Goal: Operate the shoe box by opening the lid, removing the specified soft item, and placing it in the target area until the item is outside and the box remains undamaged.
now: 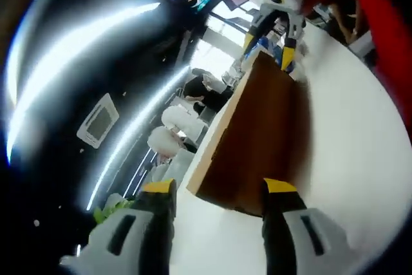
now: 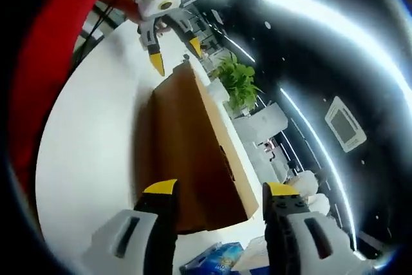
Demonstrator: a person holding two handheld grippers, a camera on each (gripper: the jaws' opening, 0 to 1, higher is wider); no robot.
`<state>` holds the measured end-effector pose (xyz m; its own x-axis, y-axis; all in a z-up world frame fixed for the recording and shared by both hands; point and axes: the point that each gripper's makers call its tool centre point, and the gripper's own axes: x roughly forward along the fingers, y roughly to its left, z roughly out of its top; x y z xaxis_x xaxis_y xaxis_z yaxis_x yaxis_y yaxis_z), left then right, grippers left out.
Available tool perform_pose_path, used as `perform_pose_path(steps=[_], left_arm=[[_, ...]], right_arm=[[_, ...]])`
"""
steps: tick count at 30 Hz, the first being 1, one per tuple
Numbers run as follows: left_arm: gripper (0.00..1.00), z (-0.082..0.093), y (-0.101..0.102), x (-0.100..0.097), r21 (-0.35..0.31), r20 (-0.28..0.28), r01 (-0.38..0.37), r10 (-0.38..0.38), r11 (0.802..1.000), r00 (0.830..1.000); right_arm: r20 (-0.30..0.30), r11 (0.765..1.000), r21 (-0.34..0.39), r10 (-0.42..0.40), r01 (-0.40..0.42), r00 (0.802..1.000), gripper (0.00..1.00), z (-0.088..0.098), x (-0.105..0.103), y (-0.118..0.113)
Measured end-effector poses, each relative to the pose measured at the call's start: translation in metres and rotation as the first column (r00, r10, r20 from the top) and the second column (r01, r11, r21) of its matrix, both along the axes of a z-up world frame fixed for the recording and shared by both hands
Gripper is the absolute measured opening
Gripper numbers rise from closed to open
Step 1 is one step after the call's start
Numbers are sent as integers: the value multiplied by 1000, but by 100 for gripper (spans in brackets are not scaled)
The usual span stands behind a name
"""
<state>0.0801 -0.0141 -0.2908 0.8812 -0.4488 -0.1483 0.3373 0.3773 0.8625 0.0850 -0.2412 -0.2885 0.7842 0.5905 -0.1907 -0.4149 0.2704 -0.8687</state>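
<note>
On tabletop (image 1: pixel 360 133): box (image 1: pixel 257 140) closed | left gripper (image 1: pixel 219 191), right gripper (image 2: pixel 219 192): fingers spread wide, empty, at opposite box ends | likely positioned for lid lift.

White bench (image 1: pixel 360 159) with smooth, glossy top. A brown cardboard shoe box (image 1: pixel 257 140), lid closed, rests directly on it, its long side running parallel to one bench edge and close to that edge. In the right gripper view, a blue-and-white packet (image 2: pixel 215 259) lies near one end of the shoe box.
</note>
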Motion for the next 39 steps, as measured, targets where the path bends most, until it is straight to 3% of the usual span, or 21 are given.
perform_pose_path(steps=[2, 6, 15, 22, 29, 35, 39], left_arm=[[60, -8, 3, 3, 20, -27, -25, 26, 999, 999], [52, -1, -1, 1, 49, 50, 8, -11, 999, 999], [48, -3, -6, 0, 133, 58, 3, -10, 991, 998], [38, -2, -6, 2, 171, 84, -20, 6, 985, 996], [37, -5, -7, 1, 202, 102, -22, 1, 979, 995], [32, -3, -4, 2, 227, 135, -45, 15, 973, 991], [30, -1, -5, 3, 206, 131, -56, 29, 977, 991]], right_arm=[[27, 1000, -29, -8, 9, 1000, 48, 0, 1, -2], [43, 996, -89, -4, 7, 999, 45, -5, 0, -1], [111, 984, -175, -9, 28, 994, 41, -6, 0, -2], [137, 975, -214, -24, 53, 990, 36, -6, 0, -4], [133, 974, -217, -42, 71, 990, 34, -7, 1, -9], [164, 969, -229, -56, 93, 985, 29, -1, 2, -11], [170, 966, -240, -54, 95, 984, 28, -1, 1, -11]])
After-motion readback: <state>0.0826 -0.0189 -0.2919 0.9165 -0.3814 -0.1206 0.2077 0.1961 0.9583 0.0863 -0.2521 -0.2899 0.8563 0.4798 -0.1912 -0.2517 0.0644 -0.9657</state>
